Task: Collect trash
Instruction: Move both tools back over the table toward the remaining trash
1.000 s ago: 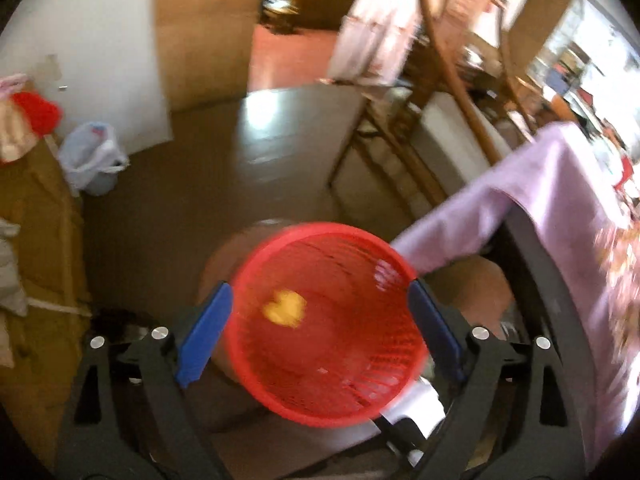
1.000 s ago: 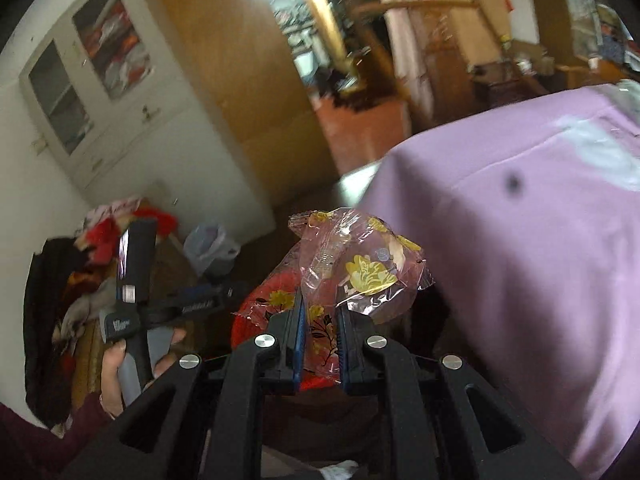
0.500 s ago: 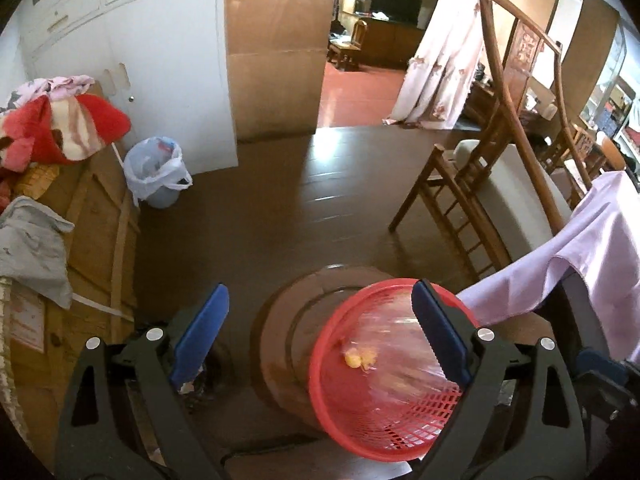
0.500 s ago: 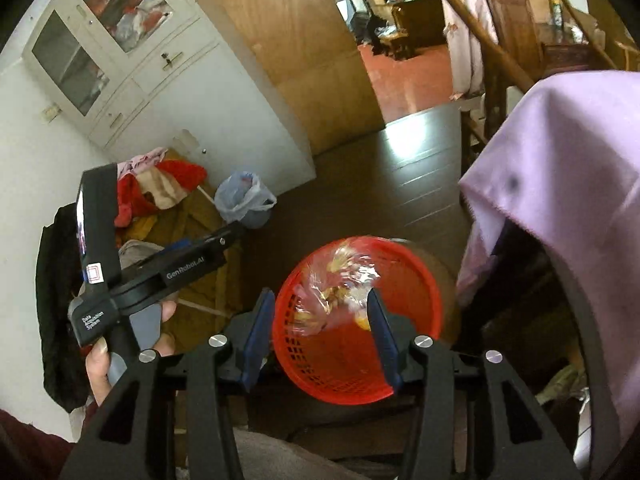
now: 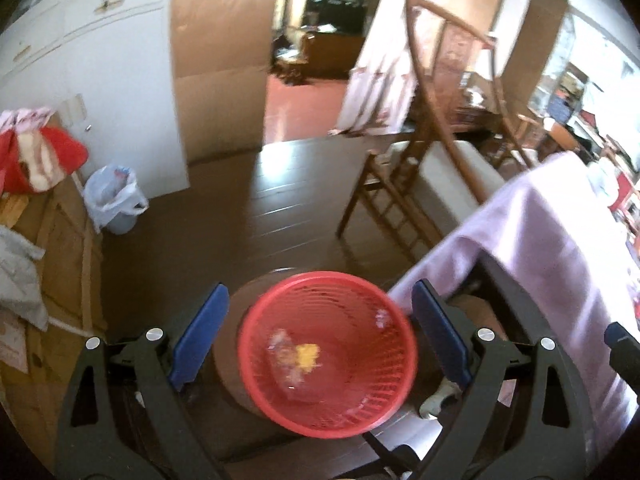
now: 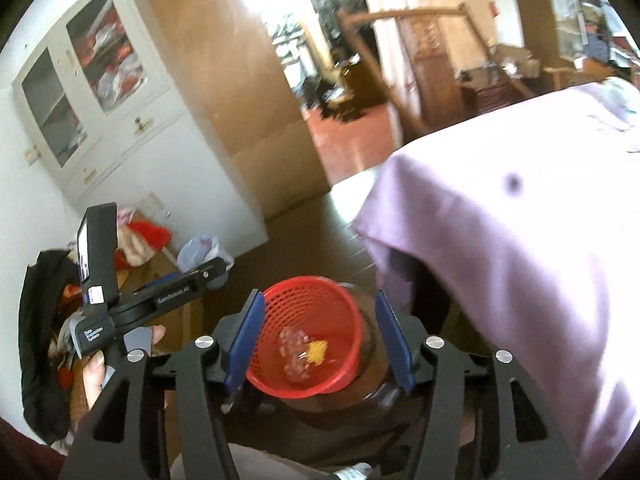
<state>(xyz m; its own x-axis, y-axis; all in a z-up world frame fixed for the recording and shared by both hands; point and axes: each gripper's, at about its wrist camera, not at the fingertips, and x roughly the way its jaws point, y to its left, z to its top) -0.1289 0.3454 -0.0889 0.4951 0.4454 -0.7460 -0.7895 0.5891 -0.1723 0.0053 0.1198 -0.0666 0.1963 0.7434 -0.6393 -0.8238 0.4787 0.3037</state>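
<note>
Left wrist view: the left gripper (image 5: 318,332) hangs over the red mesh basket (image 5: 360,408), jaws spread wide with nothing between the blue pads (image 5: 198,338) but air. Down inside the basket lies the clear floral wrapper (image 5: 296,358), blurred, its yellow patch the only part that reads cleanly. The basket sits on a round brown stool (image 5: 230,360), mostly hidden beneath it. To the right, the purple cloth (image 5: 552,236) drapes over the desk, whose far end is washed out by glare. Far left, a small bin lined with a plastic bag (image 5: 114,200) stands by the white cabinet (image 5: 92,56). A wooden chair (image 5: 394,196) stands beyond the basket.

Right wrist view: the right gripper (image 6: 320,342) is also parted wide and empty, its pads framing the same basket (image 6: 336,300) from higher up. The wrapper (image 6: 298,354) rests at the basket's bottom, crumpled and hard to make out. At left, the person's left hand (image 6: 96,372) holds the other gripper's handle; that gripper's jaws are hidden from this angle. The purple cloth (image 6: 520,240) fills the right side, its lower edge cut off by the frame.
</note>
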